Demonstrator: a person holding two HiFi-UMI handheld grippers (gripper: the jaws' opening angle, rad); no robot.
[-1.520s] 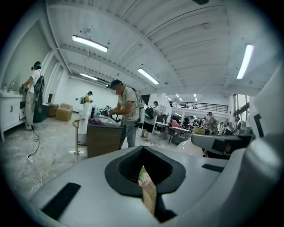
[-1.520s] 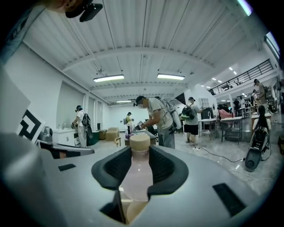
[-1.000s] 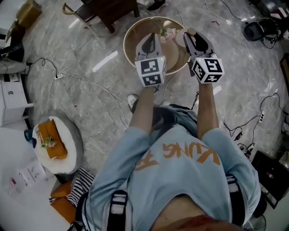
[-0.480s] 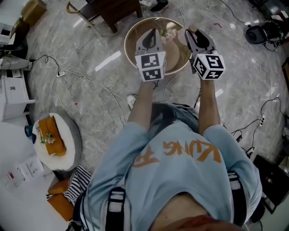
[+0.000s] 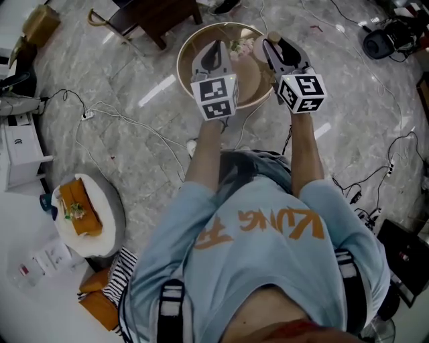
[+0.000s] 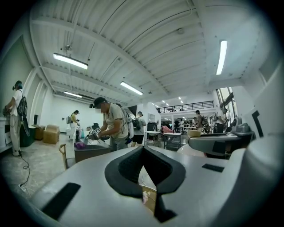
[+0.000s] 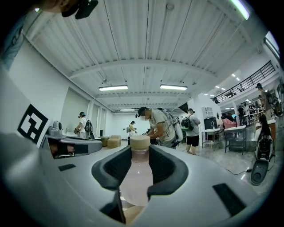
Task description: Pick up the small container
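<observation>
The small container (image 7: 138,155) is a pale pink bottle with a beige cap, standing upright between the pads of my right gripper (image 7: 135,184), which is shut on it. In the head view its cap (image 5: 273,38) pokes out beyond the right gripper (image 5: 276,45), held above the right side of the round wooden table (image 5: 184,61). Beside it, my left gripper (image 5: 214,48) hovers over the table's middle. In the left gripper view, the left gripper (image 6: 144,179) has its pads drawn together with nothing between them.
A small flowered item (image 5: 238,47) lies on the table between the grippers. A dark wooden chair (image 5: 157,13) stands behind the table. Cables (image 5: 127,120) trail over the marble floor. A white round stool (image 5: 84,214) with orange things sits at the left. Other people work in the hall.
Both grippers have drifted slightly left and up in the head view. The bottle stays in the right gripper's grip.
</observation>
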